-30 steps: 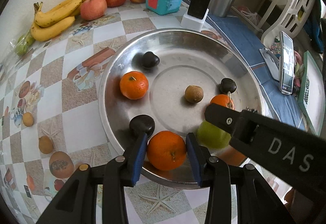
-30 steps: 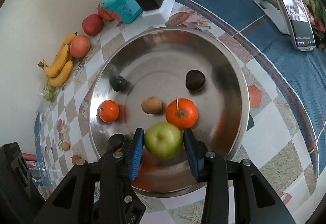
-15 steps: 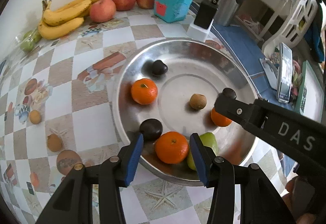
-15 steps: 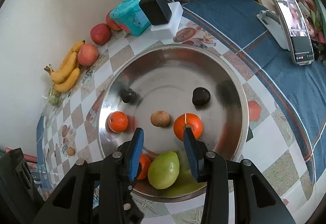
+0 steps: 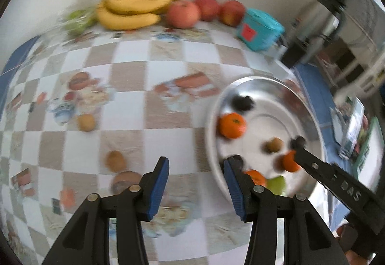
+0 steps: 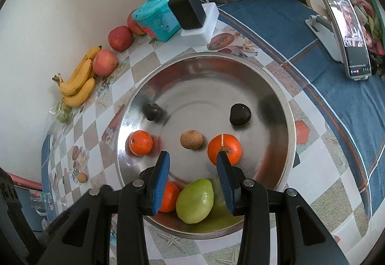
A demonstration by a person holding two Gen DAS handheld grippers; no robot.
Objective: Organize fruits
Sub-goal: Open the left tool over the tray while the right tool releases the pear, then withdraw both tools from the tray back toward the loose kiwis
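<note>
A steel bowl (image 6: 276, 96) is set on a checkered tablecloth (image 5: 125, 106). Inside it, seven fruits are seen from the right wrist view: a green fruit (image 6: 195, 201) lies against the near wall, touching an orange (image 6: 169, 196) on its left. Further in, a second orange (image 6: 140, 142) sits at the left, a small brown fruit (image 6: 191, 139) near the middle, and a third orange (image 6: 225, 148) to its right. Two dark fruits (image 6: 152, 111) (image 6: 240, 114) are placed toward the far side, well apart.

The right gripper (image 6: 192, 163) is held above the near part of the bowl, its blue-padded fingers (image 6: 160, 178) parted with nothing between them; the green fruit lies below them, released.

The left gripper (image 5: 196, 180) is pointed at the tablecloth just beside the bowl's left edge. Its fingers (image 5: 157, 189) are spread apart and empty. The left wrist view is blurred.

Along the wall, a bunch of bananas (image 5: 134, 8) and three red apples (image 5: 184, 13) are lined up, beside a teal box (image 5: 261, 30). Green grapes (image 6: 63, 113) are seen just beside the bananas. A phone (image 6: 346, 29) is propped on a stand on a blue cloth (image 6: 276, 21).
</note>
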